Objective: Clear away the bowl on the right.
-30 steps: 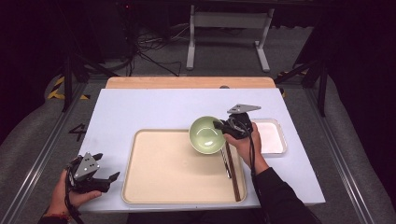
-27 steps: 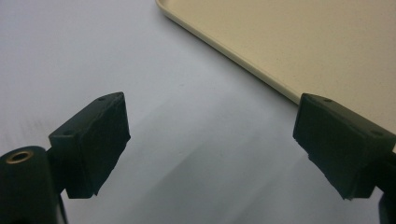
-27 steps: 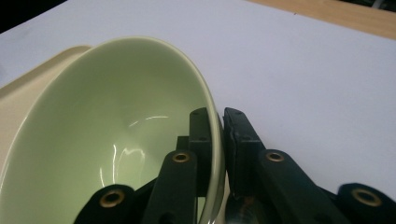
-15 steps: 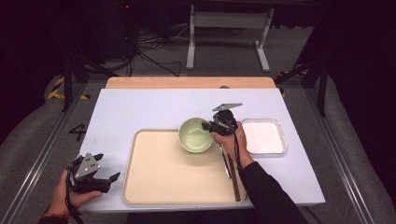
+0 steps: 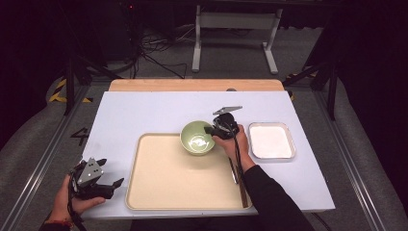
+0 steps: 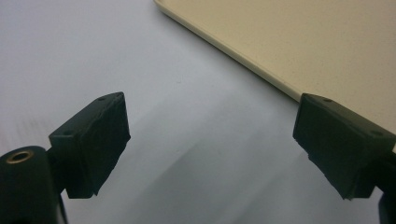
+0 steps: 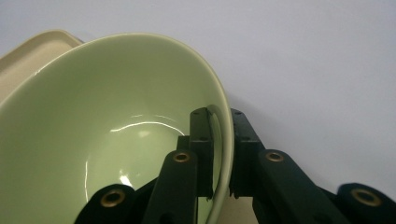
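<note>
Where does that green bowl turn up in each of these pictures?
High view: the green bowl sits mid-frame, on the beige tray's far edge.
Left gripper view: no bowl here; a tray corner at upper right.
Right gripper view: the bowl spreads across the left, rim pinched between the jaws.
Shared landmark: the beige tray.

I count one green bowl (image 5: pixel 197 137), sitting at the far right corner of the single beige tray (image 5: pixel 163 178). There is one white square dish (image 5: pixel 271 140) near the right edge of the worktop (image 5: pixel 144 110). Along the tray's right edge I see dark chopsticks (image 5: pixel 239 184); they look like one pair, though my arm partly covers them. I have two grippers: the left gripper (image 5: pixel 108 185) and the right gripper (image 5: pixel 211 130).
</note>
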Action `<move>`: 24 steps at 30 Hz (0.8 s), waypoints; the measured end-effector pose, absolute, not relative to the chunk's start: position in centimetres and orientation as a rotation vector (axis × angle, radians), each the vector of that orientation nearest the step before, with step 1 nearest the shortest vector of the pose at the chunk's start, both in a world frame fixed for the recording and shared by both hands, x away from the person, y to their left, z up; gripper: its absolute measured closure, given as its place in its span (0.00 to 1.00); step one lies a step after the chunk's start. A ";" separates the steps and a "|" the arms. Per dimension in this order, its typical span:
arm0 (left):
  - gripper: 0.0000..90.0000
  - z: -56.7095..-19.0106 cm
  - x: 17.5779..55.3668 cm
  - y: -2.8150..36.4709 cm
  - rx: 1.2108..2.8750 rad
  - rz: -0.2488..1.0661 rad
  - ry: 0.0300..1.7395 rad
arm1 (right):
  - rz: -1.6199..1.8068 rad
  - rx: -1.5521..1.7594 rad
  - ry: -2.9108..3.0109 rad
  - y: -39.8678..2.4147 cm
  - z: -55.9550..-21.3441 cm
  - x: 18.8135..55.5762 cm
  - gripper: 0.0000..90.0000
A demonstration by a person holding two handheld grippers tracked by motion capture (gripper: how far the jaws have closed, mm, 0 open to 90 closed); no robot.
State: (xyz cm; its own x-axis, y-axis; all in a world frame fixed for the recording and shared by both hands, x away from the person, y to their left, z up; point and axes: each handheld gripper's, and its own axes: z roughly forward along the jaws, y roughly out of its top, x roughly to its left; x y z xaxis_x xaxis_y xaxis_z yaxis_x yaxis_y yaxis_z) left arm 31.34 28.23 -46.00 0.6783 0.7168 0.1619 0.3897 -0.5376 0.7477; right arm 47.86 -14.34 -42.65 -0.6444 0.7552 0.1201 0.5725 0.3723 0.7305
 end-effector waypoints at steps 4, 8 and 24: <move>0.13 -46.0 31.3 28.2 2.192 0.596 0.845 | 1.110 1.168 2.407 -14.0 -42.8 47.7 0.92; 0.13 -46.1 31.3 28.2 2.193 0.594 0.849 | 1.110 1.151 2.432 -13.9 -43.1 47.7 0.89; 0.13 -46.1 31.4 28.3 2.193 0.597 0.847 | 1.051 1.063 2.476 -13.8 -42.7 47.3 0.80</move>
State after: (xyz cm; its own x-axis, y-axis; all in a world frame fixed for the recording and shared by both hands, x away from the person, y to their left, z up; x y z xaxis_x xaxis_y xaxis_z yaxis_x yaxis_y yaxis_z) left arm 31.37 28.25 -46.06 0.6796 0.7157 0.1610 0.3925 -0.5401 0.7445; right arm 47.29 -13.79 -42.75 -0.7029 0.7094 0.0513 0.5298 0.4740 0.7033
